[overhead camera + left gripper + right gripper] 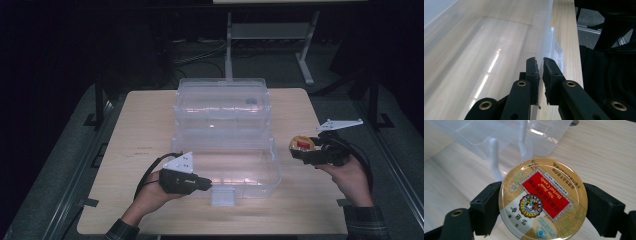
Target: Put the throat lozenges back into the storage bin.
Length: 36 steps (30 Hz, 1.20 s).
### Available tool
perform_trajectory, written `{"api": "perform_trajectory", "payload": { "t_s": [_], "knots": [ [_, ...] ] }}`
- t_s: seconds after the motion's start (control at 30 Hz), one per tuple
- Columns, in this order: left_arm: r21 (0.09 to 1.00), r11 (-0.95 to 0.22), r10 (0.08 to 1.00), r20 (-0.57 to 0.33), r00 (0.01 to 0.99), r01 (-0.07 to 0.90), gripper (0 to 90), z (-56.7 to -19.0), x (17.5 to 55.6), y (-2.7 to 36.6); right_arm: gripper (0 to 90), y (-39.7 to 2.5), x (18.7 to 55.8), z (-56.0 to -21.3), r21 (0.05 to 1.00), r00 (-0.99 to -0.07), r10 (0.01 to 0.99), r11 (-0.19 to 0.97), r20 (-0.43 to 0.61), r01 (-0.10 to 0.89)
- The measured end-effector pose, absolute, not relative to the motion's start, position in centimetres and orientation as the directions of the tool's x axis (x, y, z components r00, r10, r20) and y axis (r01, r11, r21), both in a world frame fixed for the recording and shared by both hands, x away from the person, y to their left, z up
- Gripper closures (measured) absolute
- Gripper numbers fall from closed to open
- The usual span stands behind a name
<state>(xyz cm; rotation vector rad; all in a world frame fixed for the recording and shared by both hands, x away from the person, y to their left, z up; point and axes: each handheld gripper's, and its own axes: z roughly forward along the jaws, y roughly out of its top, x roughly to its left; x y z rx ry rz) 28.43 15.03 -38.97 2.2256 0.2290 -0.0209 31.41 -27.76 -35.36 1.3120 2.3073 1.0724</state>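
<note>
My right tongs [303, 145] were clamped on a round herbal candy tin [301, 144], one jaw on each side of its rim, holding it above the wooden desk [145, 130] just beside the right end of the clear plastic storage box [225, 130]. In the right gripper view the tin [543, 200] showed its gold lid with a red label, and the box's transparent wall [499, 142] lay beyond it. My left tongs [209, 184] were nearly together, pinching the thin front wall of the box near its latch [223, 196]; in the left gripper view the tongs [541, 62] straddled that wall [545, 42].
</note>
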Motion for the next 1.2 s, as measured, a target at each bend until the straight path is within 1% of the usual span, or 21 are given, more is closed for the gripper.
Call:
{"api": "perform_trajectory", "payload": {
  "t_s": [0.63, 1.2],
  "knots": [
    [0.78, -0.601, 0.157, -0.096, 0.983, 0.172, 82.6, -39.0, 28.4, 15.0, 20.1, -24.8, 29.8, -33.2, 0.73, -0.658, 0.745, 0.391, 0.106, 0.56],
    [0.781, -0.6, 0.159, -0.098, 0.982, 0.175, 82.6, -39.0, 28.4, 15.0, 20.1, -21.6, 29.2, -33.7, 0.711, -0.739, 0.665, 0.467, 0.108, 0.525]
  ]
}}
